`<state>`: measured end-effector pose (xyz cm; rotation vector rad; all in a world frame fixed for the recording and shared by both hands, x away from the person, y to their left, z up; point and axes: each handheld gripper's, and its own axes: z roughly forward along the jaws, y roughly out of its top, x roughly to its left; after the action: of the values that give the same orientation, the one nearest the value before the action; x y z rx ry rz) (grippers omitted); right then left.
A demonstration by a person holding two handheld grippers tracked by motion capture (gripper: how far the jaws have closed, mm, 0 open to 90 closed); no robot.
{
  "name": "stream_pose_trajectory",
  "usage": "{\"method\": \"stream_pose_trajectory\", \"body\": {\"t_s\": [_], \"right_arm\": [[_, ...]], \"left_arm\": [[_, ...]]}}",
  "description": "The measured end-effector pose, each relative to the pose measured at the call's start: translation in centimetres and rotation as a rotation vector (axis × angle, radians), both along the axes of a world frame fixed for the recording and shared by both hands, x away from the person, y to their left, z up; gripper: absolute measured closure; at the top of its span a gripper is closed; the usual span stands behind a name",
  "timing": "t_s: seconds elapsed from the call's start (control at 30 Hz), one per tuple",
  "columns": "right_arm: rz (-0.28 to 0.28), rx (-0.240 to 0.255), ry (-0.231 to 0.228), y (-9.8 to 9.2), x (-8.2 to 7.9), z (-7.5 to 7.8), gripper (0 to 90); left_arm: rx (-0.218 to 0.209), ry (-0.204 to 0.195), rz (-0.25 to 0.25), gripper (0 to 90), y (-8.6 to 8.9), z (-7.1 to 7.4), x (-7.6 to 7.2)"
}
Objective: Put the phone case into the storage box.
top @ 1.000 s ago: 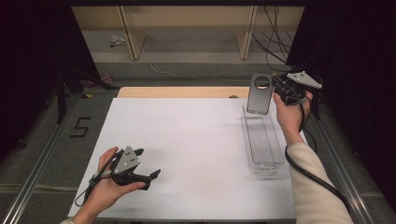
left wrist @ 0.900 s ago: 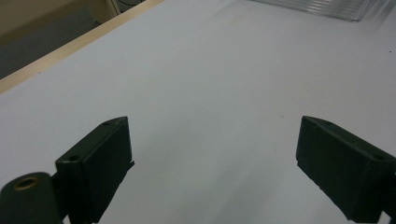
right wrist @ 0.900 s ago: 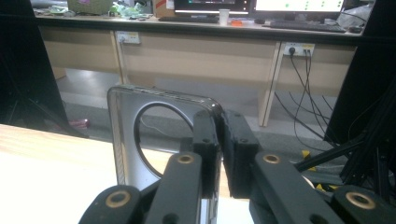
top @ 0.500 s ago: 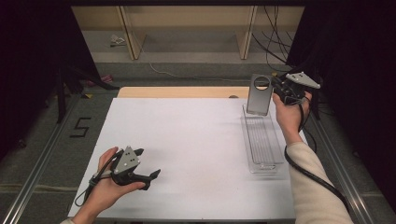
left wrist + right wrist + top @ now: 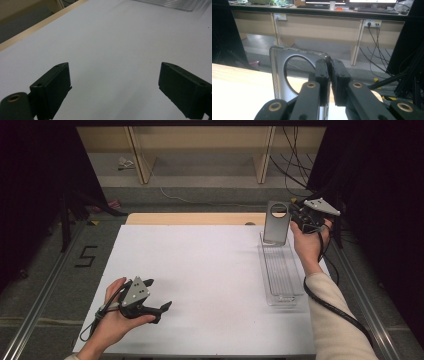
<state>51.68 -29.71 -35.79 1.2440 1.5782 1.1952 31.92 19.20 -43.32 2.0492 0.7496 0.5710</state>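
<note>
A flat grey case with a round hole [image 5: 276, 227] stands upright over the far end of a clear plastic tray [image 5: 281, 272] at the table's right side. My right gripper [image 5: 293, 215] is shut on the case's right edge. In the right gripper view the two jaws pinch that edge at the gripper [image 5: 329, 72], and the case [image 5: 279, 75] extends to the left. My left gripper [image 5: 161, 312] rests on the white table top [image 5: 200, 260] near the front left. Its jaws stand wide open with nothing between them [image 5: 117, 85].
A wooden strip [image 5: 195, 218] runs along the table's far edge. Beyond it are shelf legs and cables [image 5: 295, 165] on the floor. A "5" mark [image 5: 86, 256] lies on the floor to the left. Dark curtains flank both sides. The tray's corner [image 5: 175, 3] lies far ahead of the left gripper.
</note>
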Motion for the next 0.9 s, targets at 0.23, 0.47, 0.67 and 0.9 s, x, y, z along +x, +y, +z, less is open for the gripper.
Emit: {"method": "stream_pose_trajectory", "body": {"t_s": [0.23, 0.47, 0.67, 0.9], "right_arm": [[-0.003, -0.005, 0.000, -0.04, 0.03, -0.18, 84.6], [-0.004, -0.011, 0.016, 0.15, 0.22, -0.69, 84.5], [-0.003, -0.014, 0.022, 0.24, 0.27, -0.89, 84.6], [-0.003, -0.015, 0.020, 0.23, 0.25, -0.87, 84.6]], "left_arm": [[-0.002, 0.002, 0.000, 10.1, -0.01, 0.00, 0.00], [-0.003, 0.003, 0.000, 10.1, 0.03, -0.01, 0.01], [-0.004, 0.002, -0.001, 10.1, -0.02, 0.00, -0.01], [-0.004, 0.002, -0.001, 10.1, -0.01, 0.01, -0.01]]}}
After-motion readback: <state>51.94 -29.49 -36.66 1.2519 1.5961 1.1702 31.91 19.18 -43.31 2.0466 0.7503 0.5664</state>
